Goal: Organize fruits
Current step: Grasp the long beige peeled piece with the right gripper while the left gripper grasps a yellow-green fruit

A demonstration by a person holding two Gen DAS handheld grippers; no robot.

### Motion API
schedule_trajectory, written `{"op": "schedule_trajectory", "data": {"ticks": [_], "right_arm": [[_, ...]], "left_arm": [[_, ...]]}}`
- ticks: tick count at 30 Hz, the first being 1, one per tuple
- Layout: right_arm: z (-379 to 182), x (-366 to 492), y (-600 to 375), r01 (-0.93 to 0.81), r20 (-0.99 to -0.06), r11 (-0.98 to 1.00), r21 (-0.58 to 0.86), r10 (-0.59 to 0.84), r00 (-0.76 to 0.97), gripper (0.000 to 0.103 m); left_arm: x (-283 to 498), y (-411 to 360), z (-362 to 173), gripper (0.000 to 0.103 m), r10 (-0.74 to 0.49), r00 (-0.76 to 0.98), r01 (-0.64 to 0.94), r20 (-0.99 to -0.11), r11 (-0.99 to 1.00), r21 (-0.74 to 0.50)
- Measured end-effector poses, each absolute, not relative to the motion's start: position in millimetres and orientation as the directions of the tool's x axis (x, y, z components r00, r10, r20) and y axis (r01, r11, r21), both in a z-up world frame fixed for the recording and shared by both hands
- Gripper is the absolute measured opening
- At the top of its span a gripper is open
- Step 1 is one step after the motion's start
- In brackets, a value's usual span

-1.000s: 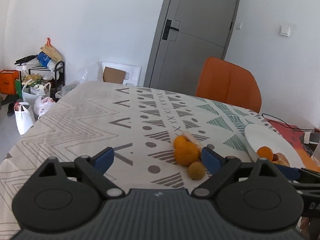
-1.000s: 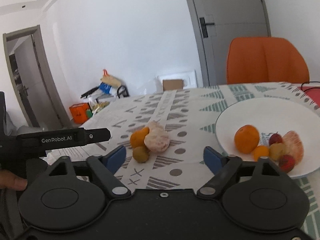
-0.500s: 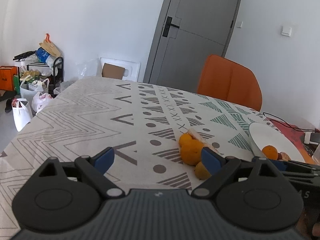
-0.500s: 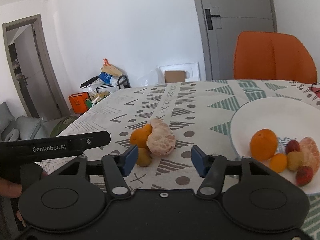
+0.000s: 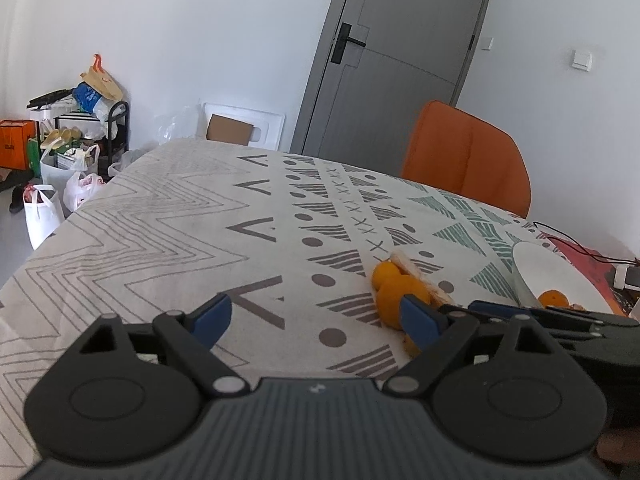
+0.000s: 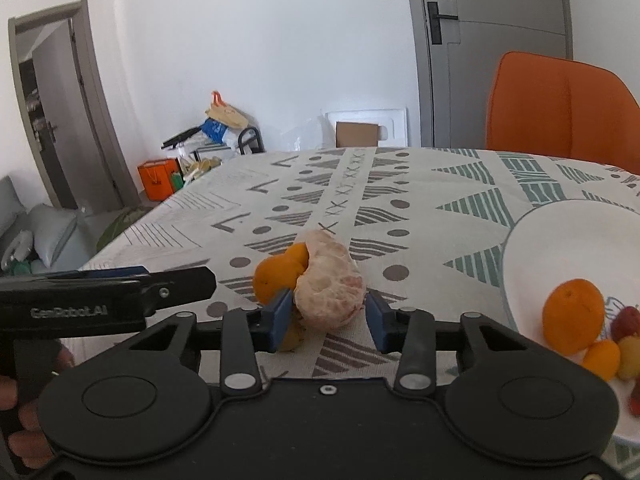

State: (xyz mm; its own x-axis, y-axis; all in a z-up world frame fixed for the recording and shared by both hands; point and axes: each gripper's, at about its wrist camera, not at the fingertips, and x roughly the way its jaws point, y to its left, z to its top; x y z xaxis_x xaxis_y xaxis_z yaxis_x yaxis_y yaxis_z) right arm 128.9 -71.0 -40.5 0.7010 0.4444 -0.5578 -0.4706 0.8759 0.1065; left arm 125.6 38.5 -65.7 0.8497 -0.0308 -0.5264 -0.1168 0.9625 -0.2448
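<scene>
Left wrist view: left gripper (image 5: 316, 312) jaws wide, empty, over the patterned tablecloth (image 5: 180, 232); oranges (image 5: 394, 286) just right of it.

Right wrist view: right gripper (image 6: 326, 316) has just been closing, jaws narrow around the peeled citrus (image 6: 330, 286), pads not clearly pressing. White plate (image 6: 560, 240) with fruit at right.

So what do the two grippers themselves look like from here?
Both match: black plastic bodies with round pivot discs and silver screws. The left gripper and right gripper carry blue fingertips. White lettering marks the left one's side.
</scene>
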Motion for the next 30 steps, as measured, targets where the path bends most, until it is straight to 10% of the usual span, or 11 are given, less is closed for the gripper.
{"op": "schedule_trajectory", "data": {"ticks": [19, 30], "right_arm": [[-34, 123, -95, -0.425, -0.531, 0.897, 0.124, 0.422, 0.735, 0.009], [-25, 111, -113, -0.417, -0.501, 0.898, 0.141, 0.428, 0.752, 0.008]], "left_arm": [[136, 10, -65, 0.087, -0.109, 0.842, -0.033, -0.529, 0.967, -0.251], [151, -21, -75, 0.046, -0.158, 0.797, 0.018, -0.583, 0.971, -0.237]]}}
